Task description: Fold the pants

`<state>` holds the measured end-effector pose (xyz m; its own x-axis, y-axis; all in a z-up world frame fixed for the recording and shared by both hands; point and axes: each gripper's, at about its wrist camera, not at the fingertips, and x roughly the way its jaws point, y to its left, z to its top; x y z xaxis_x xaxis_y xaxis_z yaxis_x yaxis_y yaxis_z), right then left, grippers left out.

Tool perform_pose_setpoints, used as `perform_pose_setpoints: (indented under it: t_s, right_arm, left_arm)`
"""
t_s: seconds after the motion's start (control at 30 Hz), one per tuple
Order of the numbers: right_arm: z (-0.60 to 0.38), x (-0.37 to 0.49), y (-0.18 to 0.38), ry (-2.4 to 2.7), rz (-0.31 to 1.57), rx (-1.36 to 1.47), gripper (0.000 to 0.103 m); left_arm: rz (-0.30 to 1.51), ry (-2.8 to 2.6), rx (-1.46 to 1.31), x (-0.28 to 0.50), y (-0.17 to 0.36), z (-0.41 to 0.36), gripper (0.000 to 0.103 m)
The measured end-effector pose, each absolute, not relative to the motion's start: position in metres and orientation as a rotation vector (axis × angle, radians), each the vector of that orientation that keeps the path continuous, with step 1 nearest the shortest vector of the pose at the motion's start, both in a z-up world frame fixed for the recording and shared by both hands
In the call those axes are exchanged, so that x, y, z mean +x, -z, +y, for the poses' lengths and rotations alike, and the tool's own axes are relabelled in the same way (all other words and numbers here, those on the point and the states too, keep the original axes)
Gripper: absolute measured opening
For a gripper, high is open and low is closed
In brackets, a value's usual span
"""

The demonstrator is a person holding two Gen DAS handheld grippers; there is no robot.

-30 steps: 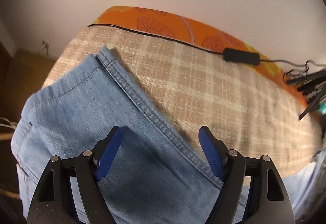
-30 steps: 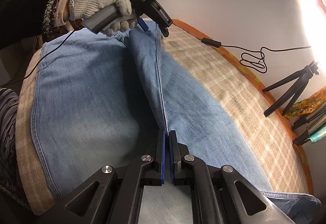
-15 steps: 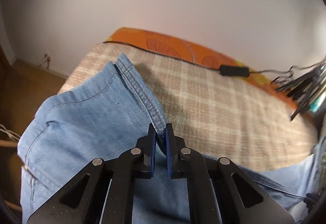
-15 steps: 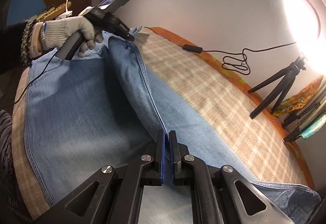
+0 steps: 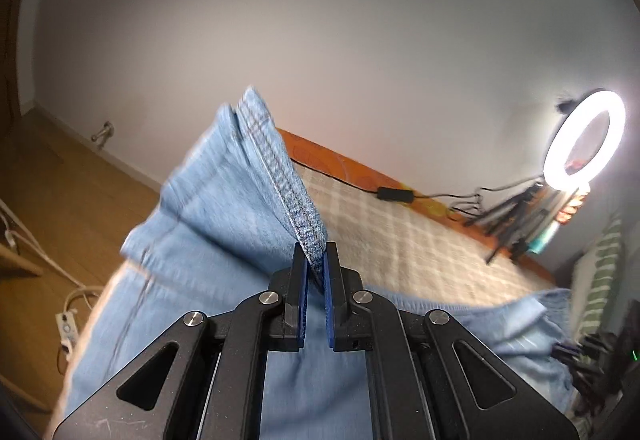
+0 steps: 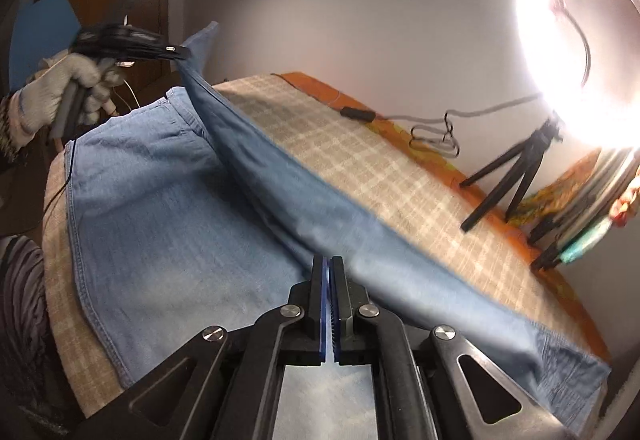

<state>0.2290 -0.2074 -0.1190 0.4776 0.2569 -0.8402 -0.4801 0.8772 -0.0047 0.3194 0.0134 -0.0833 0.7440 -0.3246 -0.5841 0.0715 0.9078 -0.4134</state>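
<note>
One fold begun, none finished, to judge from how the cloth lies. Spreads the light-blue denim pants (image 6: pixel 160 220) lengthwise over the beige checked worktop (image 6: pixel 380 168), with the near half flat and the far long edge raised into a taut ridge.

Clamps the stitched edge of that raised part with the left gripper (image 5: pixel 316 260), fingers together on the denim, and holds it high above the worktop in a gloved hand (image 6: pixel 60 92). Pinches the same ridge further along with the right gripper (image 6: pixel 328 268): fingers nearly together, having just been opening a little, with denim between the tips as far as the right wrist view shows.

Done so far, it seems: pants laid out, both grips taken on one long edge, edge lifted.

Left to do, probably: carry the lifted half across onto the flat half, lay it down so that the edges meet, let go, smooth it, then fold again across the length. Cannot tell whether the hidden near end lies straight.
</note>
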Motion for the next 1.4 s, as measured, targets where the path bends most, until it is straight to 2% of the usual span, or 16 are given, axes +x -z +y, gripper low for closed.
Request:
perform_pose_setpoints:
  t_s: [0.03, 0.17, 0.2, 0.23, 0.37, 0.47, 0.7, 0.87, 0.9, 0.97, 1.03, 1.07, 1.1, 1.2, 1.33, 1.4]
  right_arm:
    - [-0.212, 0.228, 0.122, -0.441, 0.999, -0.213, 0.033]
    - [-0.244, 0.234, 0.125, -0.355, 1.045, 0.028, 0.058]
    - [-0.255, 0.237, 0.126, -0.315, 1.055, 0.096, 0.067]
    - [-0.266, 0.243, 0.128, -0.272, 1.073, 0.172, 0.071]
    - [-0.304, 0.272, 0.147, -0.117, 1.152, 0.480, 0.071]
    - [-0.323, 0.290, 0.164, 0.016, 1.179, 0.600, 0.072]
    - [-0.333, 0.327, 0.212, 0.281, 1.296, 0.658, 0.074]
    - [-0.336, 0.344, 0.238, 0.418, 1.363, 0.563, 0.083]
    - [-0.336, 0.343, 0.241, 0.417, 1.370, 0.557, 0.081]
    - [-0.336, 0.338, 0.240, 0.422, 1.358, 0.527, 0.065]
    - [-0.340, 0.329, 0.235, 0.398, 1.334, 0.539, 0.031]
    - [-0.342, 0.322, 0.233, 0.374, 1.325, 0.572, 0.027]
    - [-0.345, 0.314, 0.230, 0.346, 1.303, 0.622, 0.016]
    - [-0.351, 0.293, 0.214, 0.302, 1.230, 0.681, 0.011]
    - [-0.347, 0.259, 0.182, 0.237, 1.151, 0.670, 0.008]
    - [-0.351, 0.242, 0.168, 0.209, 1.110, 0.697, 0.007]
  left_arm:
    - [0.700, 0.232, -0.384, 0.309, 0.086, 0.014, 0.005]
    - [0.706, 0.261, -0.413, 0.275, 0.094, 0.014, 0.005]
    - [0.707, 0.265, -0.408, 0.267, 0.096, 0.014, 0.005]
    - [0.710, 0.267, -0.399, 0.262, 0.096, 0.011, 0.005]
    - [0.732, 0.283, -0.388, 0.251, 0.104, 0.007, 0.005]
    - [0.745, 0.293, -0.407, 0.245, 0.109, 0.007, 0.004]
    - [0.777, 0.331, -0.377, 0.222, 0.125, 0.009, 0.004]
    - [0.781, 0.334, -0.426, 0.217, 0.134, 0.021, 0.004]
    - [0.780, 0.336, -0.450, 0.218, 0.135, 0.026, 0.004]
    - [0.777, 0.349, -0.477, 0.219, 0.134, 0.033, 0.004]
    - [0.791, 0.380, -0.520, 0.222, 0.133, 0.042, 0.006]
    - [0.797, 0.388, -0.548, 0.223, 0.134, 0.047, 0.007]
    - [0.795, 0.395, -0.587, 0.223, 0.134, 0.053, 0.013]
    - [0.773, 0.378, -0.670, 0.219, 0.134, 0.072, 0.048]
    - [0.765, 0.350, -0.759, 0.215, 0.138, 0.087, 0.055]
    - [0.780, 0.329, -0.826, 0.218, 0.147, 0.092, 0.055]
